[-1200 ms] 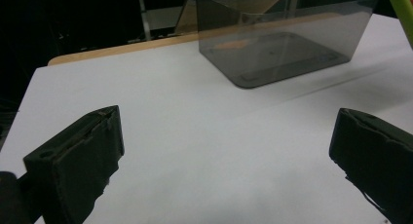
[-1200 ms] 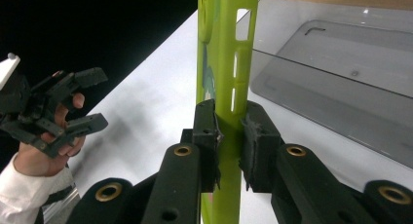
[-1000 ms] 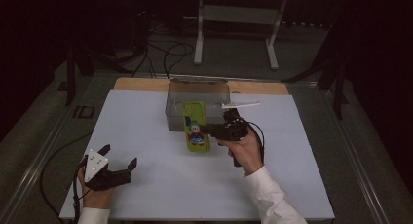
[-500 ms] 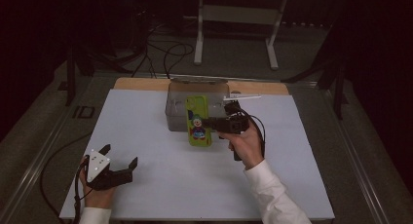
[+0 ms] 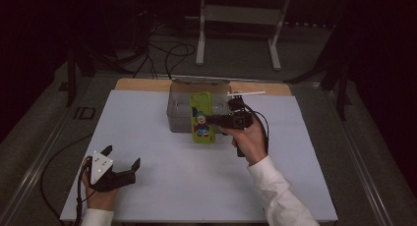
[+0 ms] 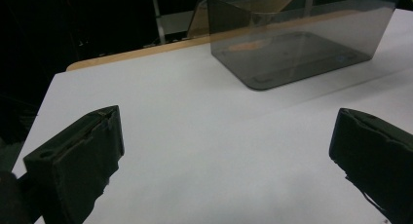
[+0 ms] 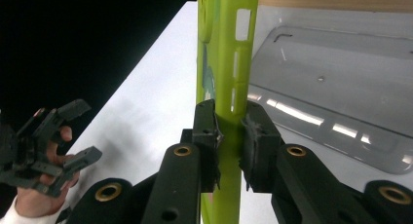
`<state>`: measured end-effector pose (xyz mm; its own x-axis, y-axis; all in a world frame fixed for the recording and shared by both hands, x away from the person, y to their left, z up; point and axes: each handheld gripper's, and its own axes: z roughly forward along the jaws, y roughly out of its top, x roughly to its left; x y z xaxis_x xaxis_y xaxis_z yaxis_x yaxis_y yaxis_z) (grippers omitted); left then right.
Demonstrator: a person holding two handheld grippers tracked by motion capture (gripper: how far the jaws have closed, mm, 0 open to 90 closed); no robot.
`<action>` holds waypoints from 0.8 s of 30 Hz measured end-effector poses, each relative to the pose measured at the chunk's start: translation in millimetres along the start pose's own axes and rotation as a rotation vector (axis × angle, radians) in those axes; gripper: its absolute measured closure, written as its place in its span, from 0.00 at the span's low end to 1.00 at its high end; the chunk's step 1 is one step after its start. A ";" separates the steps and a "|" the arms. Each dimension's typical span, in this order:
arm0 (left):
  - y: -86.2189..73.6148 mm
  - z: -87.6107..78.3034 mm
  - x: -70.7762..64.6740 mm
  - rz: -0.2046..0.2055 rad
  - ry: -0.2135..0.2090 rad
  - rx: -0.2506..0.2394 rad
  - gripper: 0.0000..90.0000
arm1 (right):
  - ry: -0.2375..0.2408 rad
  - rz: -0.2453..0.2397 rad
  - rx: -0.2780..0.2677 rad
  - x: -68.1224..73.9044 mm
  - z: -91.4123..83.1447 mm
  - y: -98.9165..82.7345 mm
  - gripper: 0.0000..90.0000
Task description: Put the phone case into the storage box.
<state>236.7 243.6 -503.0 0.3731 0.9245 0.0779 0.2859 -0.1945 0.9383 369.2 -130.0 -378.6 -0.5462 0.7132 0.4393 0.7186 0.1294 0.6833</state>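
Observation:
A lime-green phone case (image 5: pixel 202 117) with a cartoon figure on it hangs in the air over the near edge of a clear grey plastic box (image 5: pixel 199 104). My right gripper (image 5: pixel 212 120) is shut on the case's right edge. In the right gripper view the case (image 7: pixel 226 63) stands edge-on between the jaws of the right gripper (image 7: pixel 230 146), whose pads press both of its faces. My left gripper (image 5: pixel 123 157) rests at the table's front left, open, with nothing between its fingers. The left gripper view shows the box (image 6: pixel 297 34) far ahead.
A white sheet (image 5: pixel 162 186) covers the table, with a wooden strip (image 5: pixel 142 84) along the far edge. Beyond stand a white metal frame (image 5: pixel 238 19) and cables on the floor. A white stick (image 5: pixel 248 94) pokes out by the box's right end.
The right gripper has carried the green case a little away from me and up, over the box's near edge. The left gripper has stayed put.

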 end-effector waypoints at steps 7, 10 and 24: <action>-0.2 0.5 -0.9 0.007 0.002 0.004 0.00 | -0.006 0.031 -0.002 -6.0 -1.2 7.9 0.87; -0.2 0.8 -0.9 0.005 0.002 0.003 0.00 | -0.011 0.040 -0.001 -7.9 -0.8 11.0 0.87; -0.4 1.5 -1.4 0.004 0.005 0.006 0.00 | -0.026 0.057 0.000 -14.1 -2.3 21.4 0.87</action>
<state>237.4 241.9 -503.9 0.3699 0.9253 0.0834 0.2899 -0.2002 0.9359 391.3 -138.9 -368.8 -0.4930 0.7373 0.4619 0.7482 0.0883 0.6576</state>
